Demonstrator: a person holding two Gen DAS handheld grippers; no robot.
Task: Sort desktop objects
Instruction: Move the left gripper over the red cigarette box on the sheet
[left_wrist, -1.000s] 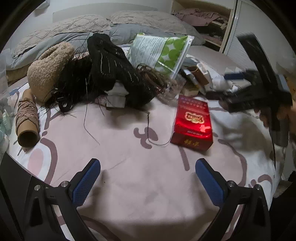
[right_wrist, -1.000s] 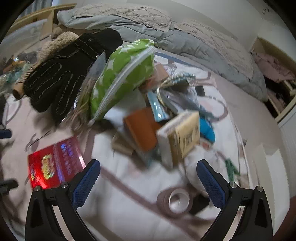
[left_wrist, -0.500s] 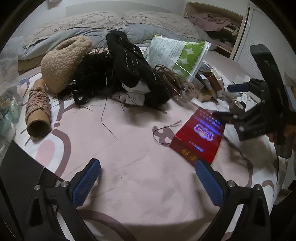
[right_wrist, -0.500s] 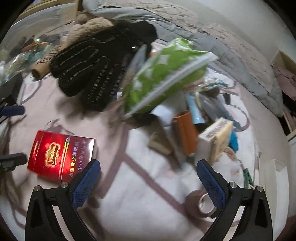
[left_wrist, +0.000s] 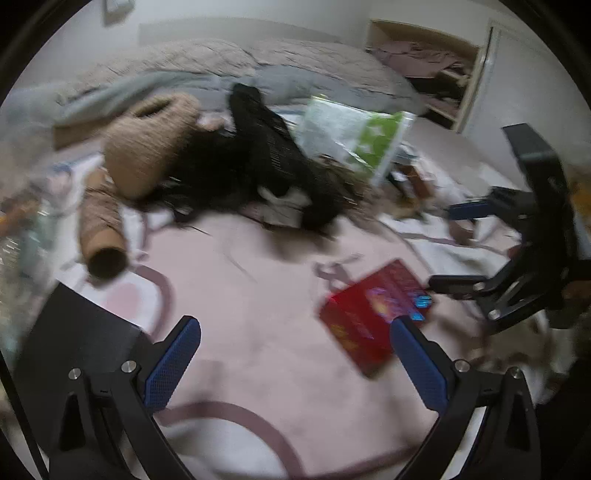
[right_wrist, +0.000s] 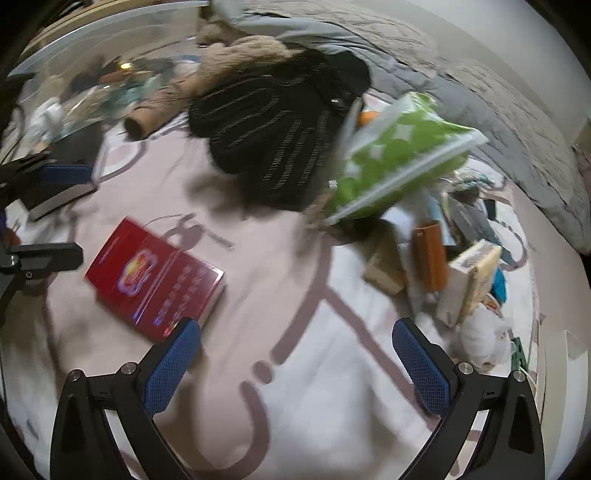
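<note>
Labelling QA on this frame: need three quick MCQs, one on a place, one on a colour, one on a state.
1. Where does the red box lie?
A. flat on the pink sheet
B. on the grey quilt
C. inside the green bag

2. What colour are the pads on the fingers?
A. orange
B. blue
C. green

3. What state is the right gripper in?
A. shut on the red box
B. shut on the black glove
C. open, holding nothing

Key: 1 A, the box lies flat on the pink sheet, clear of the pile. 2 B, both wrist views show blue textured pads. 3 C, its fingers stand wide apart with only sheet between them; the black glove lies further back. The left gripper is open too.
</note>
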